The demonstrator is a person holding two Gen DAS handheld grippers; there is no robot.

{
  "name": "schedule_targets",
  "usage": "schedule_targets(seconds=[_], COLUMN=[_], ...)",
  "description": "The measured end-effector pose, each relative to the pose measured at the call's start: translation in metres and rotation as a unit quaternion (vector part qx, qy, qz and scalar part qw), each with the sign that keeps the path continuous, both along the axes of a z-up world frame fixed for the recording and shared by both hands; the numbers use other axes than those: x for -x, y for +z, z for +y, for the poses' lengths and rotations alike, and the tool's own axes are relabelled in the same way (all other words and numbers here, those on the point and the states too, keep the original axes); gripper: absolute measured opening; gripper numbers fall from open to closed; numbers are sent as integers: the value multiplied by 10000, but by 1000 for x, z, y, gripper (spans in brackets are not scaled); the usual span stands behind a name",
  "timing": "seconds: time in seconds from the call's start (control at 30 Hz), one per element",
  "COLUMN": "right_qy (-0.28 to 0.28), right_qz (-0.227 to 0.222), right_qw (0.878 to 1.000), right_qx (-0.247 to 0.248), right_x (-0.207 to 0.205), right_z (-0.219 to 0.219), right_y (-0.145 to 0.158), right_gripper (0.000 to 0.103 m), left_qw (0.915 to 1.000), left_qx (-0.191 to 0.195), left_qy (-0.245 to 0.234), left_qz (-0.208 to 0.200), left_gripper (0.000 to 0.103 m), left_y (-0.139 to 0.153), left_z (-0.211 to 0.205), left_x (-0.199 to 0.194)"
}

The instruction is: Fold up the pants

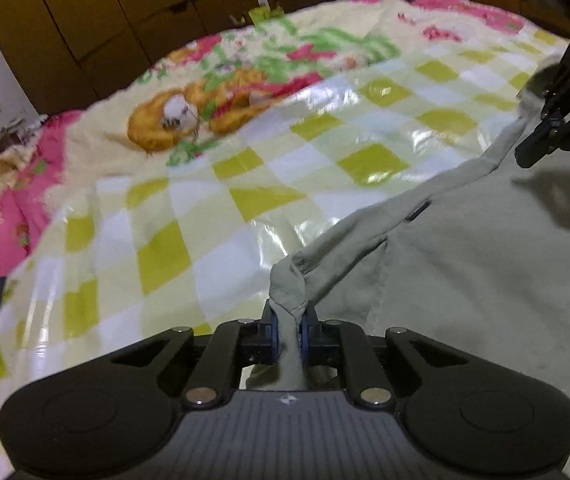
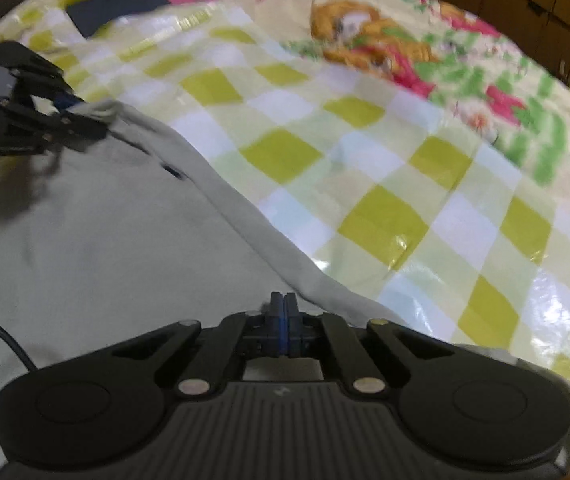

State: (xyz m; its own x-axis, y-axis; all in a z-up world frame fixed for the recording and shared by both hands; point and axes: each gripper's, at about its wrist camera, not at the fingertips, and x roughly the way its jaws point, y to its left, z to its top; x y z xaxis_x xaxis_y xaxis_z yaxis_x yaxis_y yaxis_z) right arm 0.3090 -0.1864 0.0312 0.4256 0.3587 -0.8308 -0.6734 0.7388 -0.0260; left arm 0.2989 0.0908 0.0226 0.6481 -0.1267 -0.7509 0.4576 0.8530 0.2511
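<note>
Pale grey-green pants (image 1: 465, 248) lie on a shiny green-and-white checked sheet (image 1: 189, 200). My left gripper (image 1: 288, 332) is shut on a bunched corner of the pants' edge, with cloth pinched between the blue pads. In the left wrist view my right gripper (image 1: 541, 140) holds the same edge further along, at the right. In the right wrist view the pants (image 2: 105, 240) fill the lower left, and my right gripper (image 2: 283, 320) is shut at their edge; cloth between the pads is barely visible. My left gripper (image 2: 81, 120) shows at the far left, gripping the pants' corner.
The sheet (image 2: 365, 168) covers a bed with a pink and yellow cartoon blanket (image 1: 189, 112). Brown wardrobes (image 1: 105, 12) stand behind it. A dark flat object (image 2: 117, 4) lies on the sheet's far corner. A black cable (image 2: 1, 336) crosses the pants.
</note>
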Motion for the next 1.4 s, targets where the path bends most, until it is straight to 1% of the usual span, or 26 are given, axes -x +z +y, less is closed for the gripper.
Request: schedule_targets(seconds=[0.1,0.17,0.2,0.27,0.3,0.33,0.37,0.4,0.47,0.6,0.67,0.73,0.8,0.87,0.9,0.93,0.97,1.0,1.1,1.2,1.23,1.3,1.4], right_qy=[13,129,235,471,567,615,715,842,1068,1563,1823,2202,2491,2711,2724,2641,2532,2419,2085,1496,1231,797,303], right_qz=[-225,-313,-385,-588,-663,-734,-859,-963,-994,-1222,-1190,-1144,-1010,-831,-800,-688,-536,-460,-648,-836,-949,-1154,-1439], right_qw=[9994,9988,9986,9972,9962,9953,9934,9911,9876,9735,9677,9574,9501,9436,9409,9420,9463,9505,9553,9666,9700,9730,9726], right_qx=[-243,-343,-268,-20,85,170,261,366,585,1139,1273,1480,1584,1709,1846,1954,1939,1896,1995,1904,1869,1834,1804], right_x=[26,44,52,65,68,70,71,71,68,55,47,41,36,30,27,21,17,14,18,27,31,38,51], right_z=[-5,-6,-4,4,8,12,17,22,31,54,65,79,92,104,109,112,113,112,97,73,63,44,23], right_y=[34,53,58,60,58,55,50,46,37,18,9,-1,-11,-23,-29,-34,-34,-33,-23,1,13,41,83], right_gripper=[0,0,2,13,40,72,77,75,75,75,75,75,74,65,44,18,8,3,1,1,1,1,1], left_qw=[9996,9990,9985,9977,9972,9966,9964,9961,9957,9947,9942,9932,9919,9909,9909,9912,9917,9926,9948,9950,9946,9932,9899], left_qx=[191,314,377,453,464,477,484,498,504,628,605,596,552,564,568,569,566,565,628,662,693,680,736], left_qy=[-15,-66,-109,-207,-282,-358,-395,-444,-531,-657,-756,-903,-1063,-1158,-1160,-1138,-1087,-1005,-668,-298,-209,-117,-51], left_qz=[-204,-322,-373,-463,-517,-564,-577,-578,-565,-477,-469,-433,-413,-392,-386,-378,-381,-391,-449,-680,-739,-935,-1210], left_gripper=[26,26,26,26,26,26,26,26,26,26,26,26,26,26,26,26,27,27,27,27,27,27,28], left_y=[27,46,54,68,74,79,82,84,87,89,87,86,84,84,84,83,83,82,80,78,77,78,85], left_z=[7,11,13,15,15,15,14,13,12,12,8,5,3,2,3,5,9,13,29,39,40,37,29], left_x=[25,47,60,86,100,115,126,137,156,183,195,206,216,221,223,223,222,221,210,191,182,162,133])
